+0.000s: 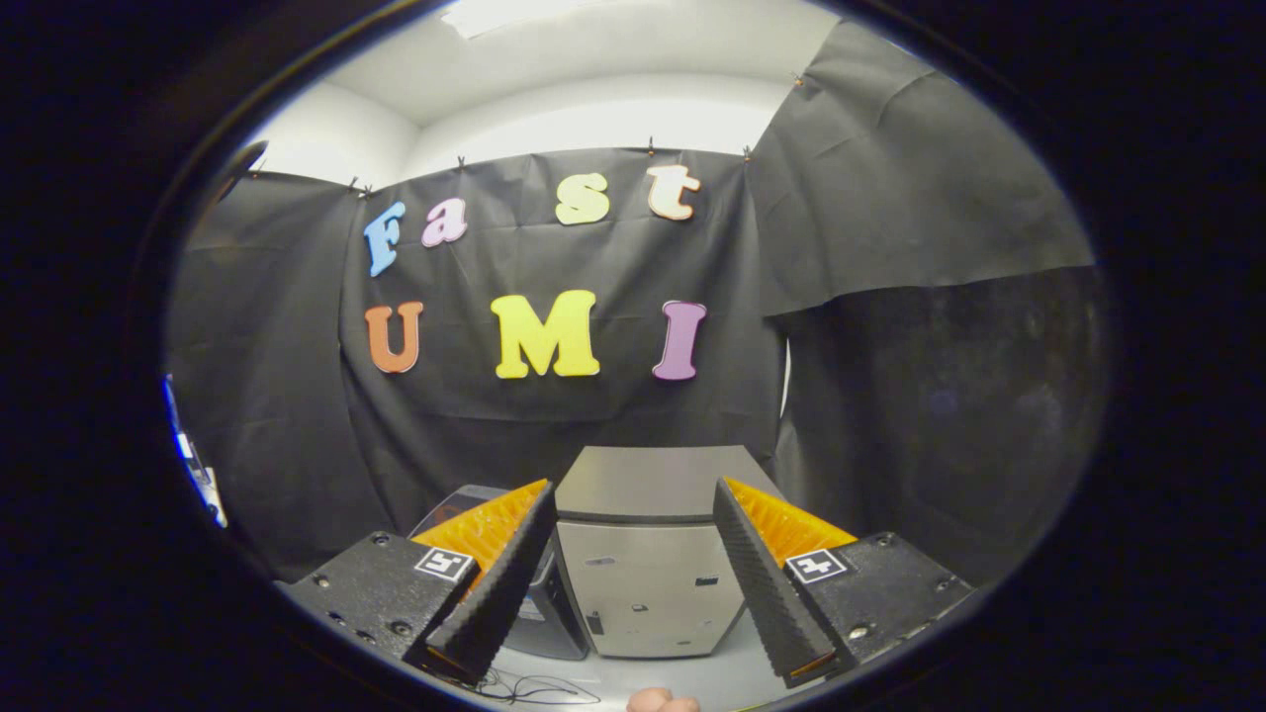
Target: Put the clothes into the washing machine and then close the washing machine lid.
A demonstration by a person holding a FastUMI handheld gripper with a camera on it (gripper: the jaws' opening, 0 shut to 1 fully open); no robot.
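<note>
A small silver-grey washing machine (pixel 648 593) stands on the pale table, just ahead of my fingers and framed between them. Its flat top (pixel 653 482) lies level, and the front panel faces me. A dark rounded part (pixel 465 502) sits against its left side, mostly hidden behind my left finger, so I cannot tell what it is. My gripper (pixel 633 489) is open wide with nothing between the fingers and hangs short of the machine. A small pink lump (pixel 663 702) peeks in below the fingers, too little of it showing to identify.
A thin dark cable (pixel 534 687) lies looped on the white table (pixel 712 677) under the left finger. Black cloth walls close the booth behind the machine and on both sides. A bright strip (pixel 193 465) shows at the far left.
</note>
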